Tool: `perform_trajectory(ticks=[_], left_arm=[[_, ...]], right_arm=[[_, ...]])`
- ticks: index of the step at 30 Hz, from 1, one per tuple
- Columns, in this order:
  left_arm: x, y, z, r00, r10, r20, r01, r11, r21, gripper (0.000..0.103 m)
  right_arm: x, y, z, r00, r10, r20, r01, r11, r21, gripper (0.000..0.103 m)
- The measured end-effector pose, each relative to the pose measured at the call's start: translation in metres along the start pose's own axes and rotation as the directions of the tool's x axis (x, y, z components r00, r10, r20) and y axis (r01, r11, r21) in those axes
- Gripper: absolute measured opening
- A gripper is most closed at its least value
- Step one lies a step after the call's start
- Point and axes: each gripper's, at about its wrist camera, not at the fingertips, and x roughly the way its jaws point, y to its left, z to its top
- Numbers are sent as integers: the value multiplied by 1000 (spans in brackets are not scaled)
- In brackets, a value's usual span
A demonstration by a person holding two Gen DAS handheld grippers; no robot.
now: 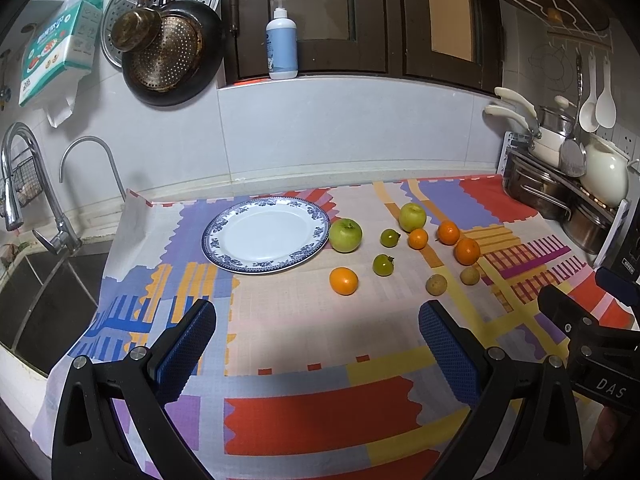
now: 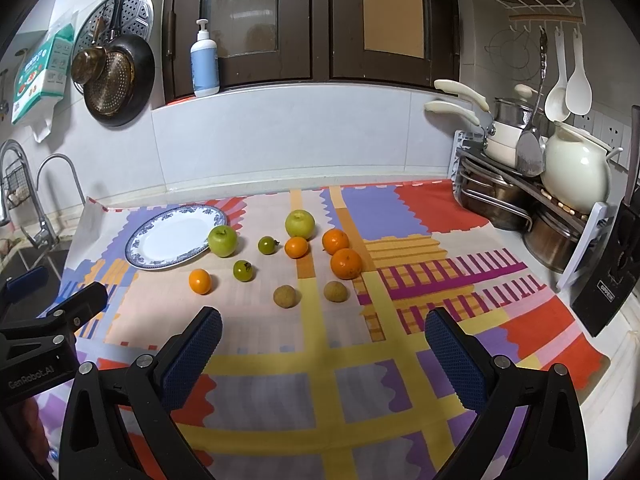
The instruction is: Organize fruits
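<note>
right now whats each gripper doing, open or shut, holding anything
Left gripper: open, holding nothing.
Right gripper: open, holding nothing.

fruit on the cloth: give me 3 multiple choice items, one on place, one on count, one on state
1. Where is the plate relative to the fruit?
A. on their left
B. on their right
C. under them

2. How many oranges lie on the cloth?
A. two
B. four
C. six

3. What state is the left gripper in?
A. shut on an apple
B. shut, empty
C. open, empty

Answers:
1 A, all fruit lies right of its rim.
2 B, four orange ones show.
3 C, its jaws stand wide apart with nothing between.
</note>
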Motion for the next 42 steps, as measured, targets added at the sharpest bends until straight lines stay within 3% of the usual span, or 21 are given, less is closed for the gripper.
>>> perform_trajectory(ticks=[23,30,34,42], left_arm=[[26,7,-2,999,-27,-40,27,1000,0,103],[40,10,6,999,-42,-34,43,998,48,102],[52,9,15,997,-72,-24,74,991,110,97],[93,7,27,988,-140,-69,150,975,165,80]], right_arm=[[23,9,-1,998,16,-65,-18,1000,-23,102],[44,18,3,994,44,-99,-47,999,-25,102],[60,22,8,991,63,-117,-66,998,-21,101],[96,35,19,978,109,-176,-120,991,-52,85]])
